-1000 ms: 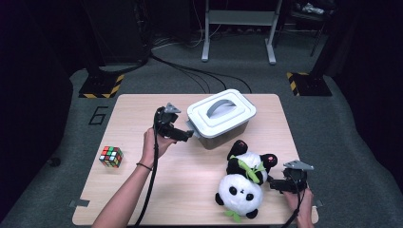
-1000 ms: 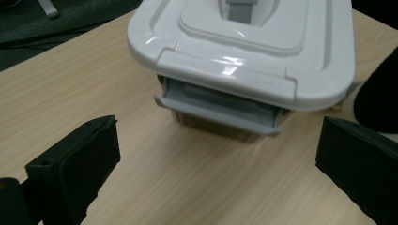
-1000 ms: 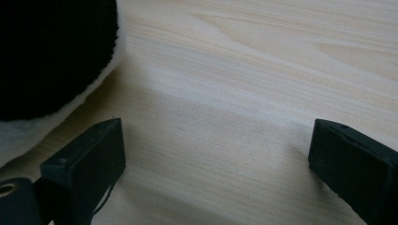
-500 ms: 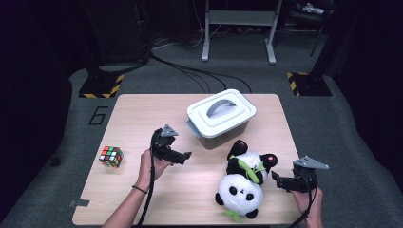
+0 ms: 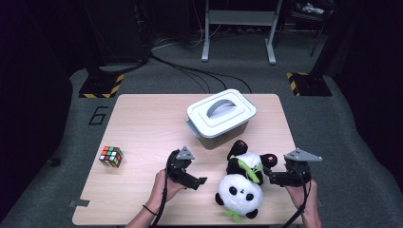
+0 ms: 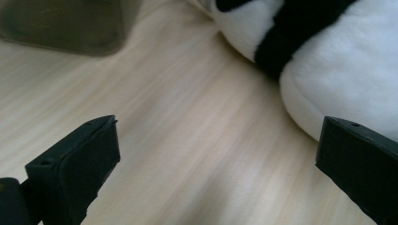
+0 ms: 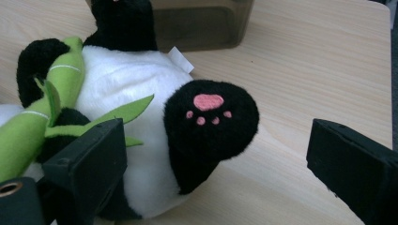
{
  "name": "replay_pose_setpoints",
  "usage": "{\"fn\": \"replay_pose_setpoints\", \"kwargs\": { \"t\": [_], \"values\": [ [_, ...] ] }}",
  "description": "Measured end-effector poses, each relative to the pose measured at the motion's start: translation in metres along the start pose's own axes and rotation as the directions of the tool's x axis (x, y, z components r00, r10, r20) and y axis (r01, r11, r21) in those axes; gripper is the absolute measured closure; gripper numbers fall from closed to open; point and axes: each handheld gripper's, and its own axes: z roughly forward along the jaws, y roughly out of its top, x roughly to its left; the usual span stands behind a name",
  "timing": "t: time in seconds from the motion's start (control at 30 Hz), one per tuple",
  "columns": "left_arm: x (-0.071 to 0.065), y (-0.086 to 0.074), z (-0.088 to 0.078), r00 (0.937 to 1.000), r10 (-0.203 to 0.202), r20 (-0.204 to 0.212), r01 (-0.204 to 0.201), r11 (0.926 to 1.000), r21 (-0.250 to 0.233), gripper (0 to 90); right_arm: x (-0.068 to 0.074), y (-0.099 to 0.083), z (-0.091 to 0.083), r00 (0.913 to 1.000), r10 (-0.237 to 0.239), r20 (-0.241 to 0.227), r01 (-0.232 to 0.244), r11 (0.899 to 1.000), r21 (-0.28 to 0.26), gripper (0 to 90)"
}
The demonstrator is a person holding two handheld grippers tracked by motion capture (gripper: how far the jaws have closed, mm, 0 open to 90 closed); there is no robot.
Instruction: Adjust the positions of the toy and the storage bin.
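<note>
High view: lidded box (image 5: 221,117), contents hidden.

High view overhead, looking down on whole table (image 5: 142,123), both gripper views low, close, seemingly sharing the panda (image 5: 240,187)

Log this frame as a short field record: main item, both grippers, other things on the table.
main item: plush panda lying on the wooden table, holding green bamboo
left gripper: open, low over the table, left of the panda's head, not touching
right gripper: open, jaws either side of a black foot with a pink paw print
container: grey lidded box behind the panda
other: colour cube near the left edge
</note>
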Motion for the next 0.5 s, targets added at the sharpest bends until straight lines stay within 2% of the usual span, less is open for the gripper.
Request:
{"fn": "replay_pose_setpoints", "kwargs": {
  "t": [0.23,0.33,0.5],
  "values": [
    [-0.021,0.001,0.011,0.9968,0.025,0.076,-0.025,0.9997,-0.002,0.1,0.000,0.003,0.005,1.0000,0.003,-0.008,-0.003,1.000,0.015,7.4],
    [-0.029,0.004,0.015,0.9933,0.039,0.109,-0.038,0.9992,-0.008,0.1,0.000,0.004,0.007,0.9999,-0.002,-0.012,0.002,1.000,0.021,10.7],
    [-0.045,0.005,0.024,0.9852,0.080,0.152,-0.084,0.9963,0.018,0.2,0.002,0.006,0.010,0.9997,-0.012,-0.020,0.013,1.000,0.028,17.8]
  ]
}}
